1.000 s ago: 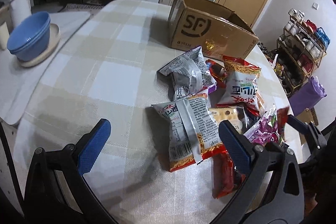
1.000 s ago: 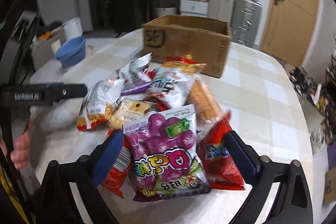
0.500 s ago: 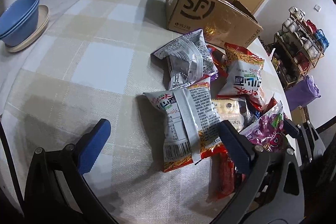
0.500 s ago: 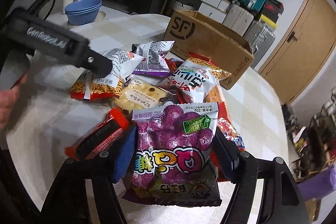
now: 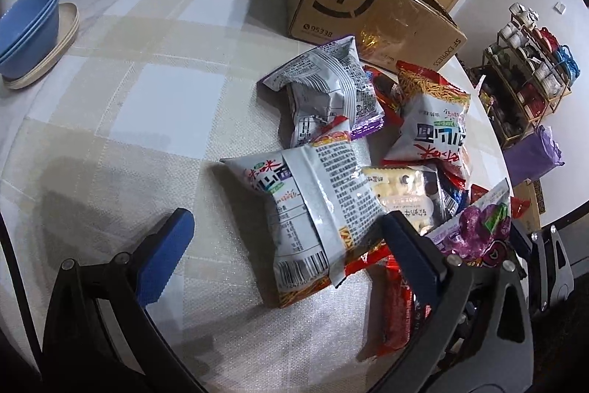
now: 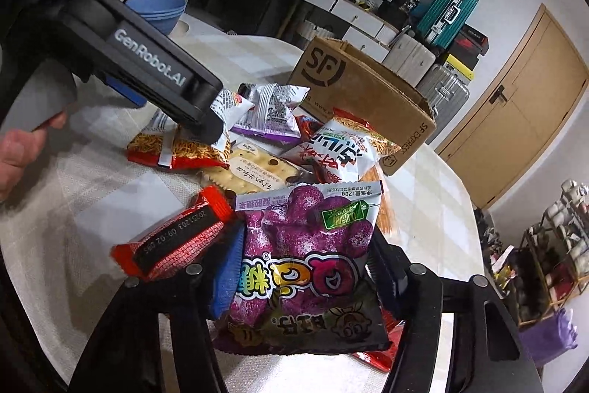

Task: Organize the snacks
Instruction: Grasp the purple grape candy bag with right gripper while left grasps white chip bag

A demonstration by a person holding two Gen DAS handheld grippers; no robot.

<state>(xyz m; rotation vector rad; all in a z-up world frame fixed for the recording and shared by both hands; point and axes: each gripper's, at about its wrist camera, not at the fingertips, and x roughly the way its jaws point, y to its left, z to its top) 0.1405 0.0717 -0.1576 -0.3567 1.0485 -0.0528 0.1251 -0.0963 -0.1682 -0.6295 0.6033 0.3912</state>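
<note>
A pile of snack bags lies on the checked tablecloth in front of an open SF cardboard box (image 5: 371, 13). My right gripper (image 6: 305, 279) is shut on a purple candy bag (image 6: 305, 245) and holds it tilted over the pile; the bag also shows in the left wrist view (image 5: 475, 231). My left gripper (image 5: 287, 242) is open, its jaws on either side of a silver and red noodle snack bag (image 5: 313, 212). A cracker pack (image 6: 254, 172), a white and red bag (image 6: 338, 150) and a silver bag with purple trim (image 5: 327, 91) lie nearby.
A red wrapped bar (image 6: 173, 242) lies at the near edge of the pile. Blue bowls (image 5: 25, 28) on a plate stand at the far left. A rack of cups (image 5: 530, 61) and a purple bag (image 5: 533, 157) stand beyond the table's right edge.
My right gripper has closed on the purple candy bag and lifted it. My left gripper has moved forward over the noodle snack bag, still open.
</note>
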